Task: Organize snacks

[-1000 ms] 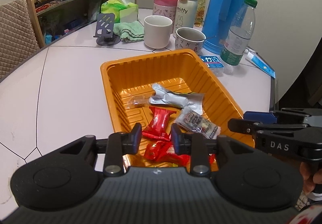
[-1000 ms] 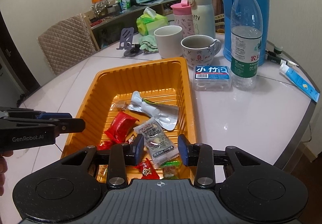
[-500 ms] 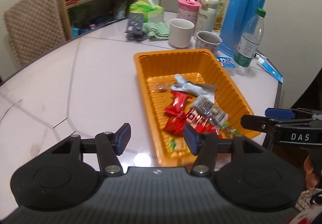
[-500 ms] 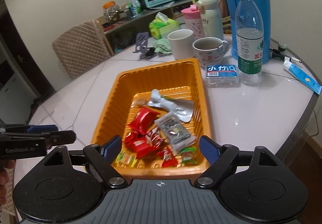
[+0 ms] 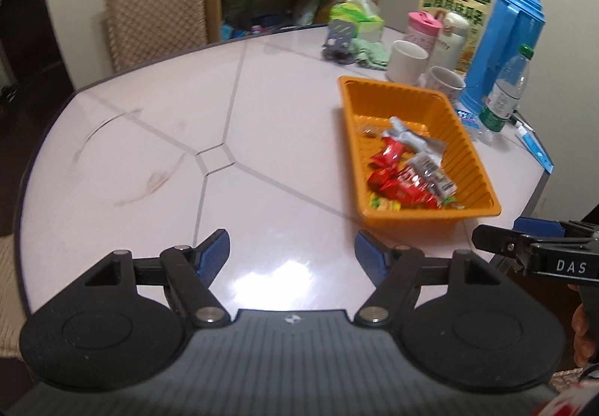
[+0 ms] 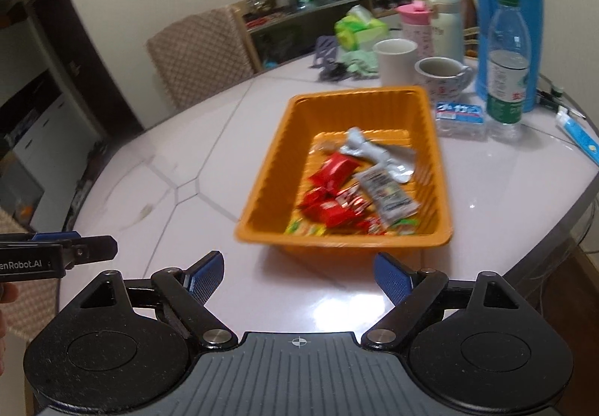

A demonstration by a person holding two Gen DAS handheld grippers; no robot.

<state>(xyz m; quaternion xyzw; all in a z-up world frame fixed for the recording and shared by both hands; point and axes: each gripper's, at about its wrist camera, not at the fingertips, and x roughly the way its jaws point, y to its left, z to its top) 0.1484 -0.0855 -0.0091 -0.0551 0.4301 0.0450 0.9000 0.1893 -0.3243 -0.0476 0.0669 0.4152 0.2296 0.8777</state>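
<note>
Left tool [image 5: 292, 253] released, jaws just been opening, nothing between them; right tool [image 6: 299, 275] same, wide and empty. Both hang over bare table [image 5: 262, 139] near the tray's near end. Orange tray [image 6: 262, 191] holds all visible snacks [image 6: 348, 191]: red packets, silver wrappers, green-yellow candies. No loose snacks seen on table, so task looks about done. Mugs, bottle, thermos stand beyond, far right.

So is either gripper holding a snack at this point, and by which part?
Nothing is held. The left gripper and right gripper have just been opening, nothing between their jaws; the snacks lie in the orange tray.
</note>
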